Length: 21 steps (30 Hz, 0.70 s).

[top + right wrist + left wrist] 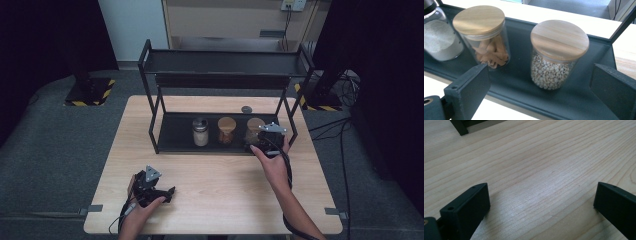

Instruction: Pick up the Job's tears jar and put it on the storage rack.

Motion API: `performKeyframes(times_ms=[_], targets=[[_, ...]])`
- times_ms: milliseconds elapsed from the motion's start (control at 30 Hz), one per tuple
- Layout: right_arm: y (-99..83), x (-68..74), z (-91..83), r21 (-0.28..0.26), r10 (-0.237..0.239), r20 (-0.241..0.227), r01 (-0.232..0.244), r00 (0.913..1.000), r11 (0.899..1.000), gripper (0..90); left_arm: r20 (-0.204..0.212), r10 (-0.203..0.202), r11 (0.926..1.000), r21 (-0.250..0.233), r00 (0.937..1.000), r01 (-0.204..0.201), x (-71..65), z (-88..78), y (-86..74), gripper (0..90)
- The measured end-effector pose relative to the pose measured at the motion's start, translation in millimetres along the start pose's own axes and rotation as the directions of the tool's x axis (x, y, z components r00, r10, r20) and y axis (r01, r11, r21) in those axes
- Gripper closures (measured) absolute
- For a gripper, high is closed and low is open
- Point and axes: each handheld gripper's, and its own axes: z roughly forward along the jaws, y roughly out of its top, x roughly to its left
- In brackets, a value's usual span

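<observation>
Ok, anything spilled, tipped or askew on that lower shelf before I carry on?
Nothing stands out. The bean jar, the stick jar and the white-powder jar stand upright, lids on, on the lower shelf, nothing spilled.

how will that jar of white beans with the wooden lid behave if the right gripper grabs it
The bean jar looks like smooth clear glass, so probably rigid, slippery and breakable. It is nearly full, so likely heavy for its size. The wooden lid may just sit on top, so gripping the body seems safer. The right gripper stands open before it.
</observation>
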Motion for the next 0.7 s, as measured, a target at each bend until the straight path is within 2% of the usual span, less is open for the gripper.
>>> performKeyframes(times_ms=[700], targets=[[-19.8, -1.1, -16.7, -0.006, 0.002, -0.016, -0.002, 0.9999, 1.000, 3.2, 0.000, 0.000, 1.0000, 0.000, 1.0000, 0.000, 0.0, 0.0, 0.0, 0.0]])
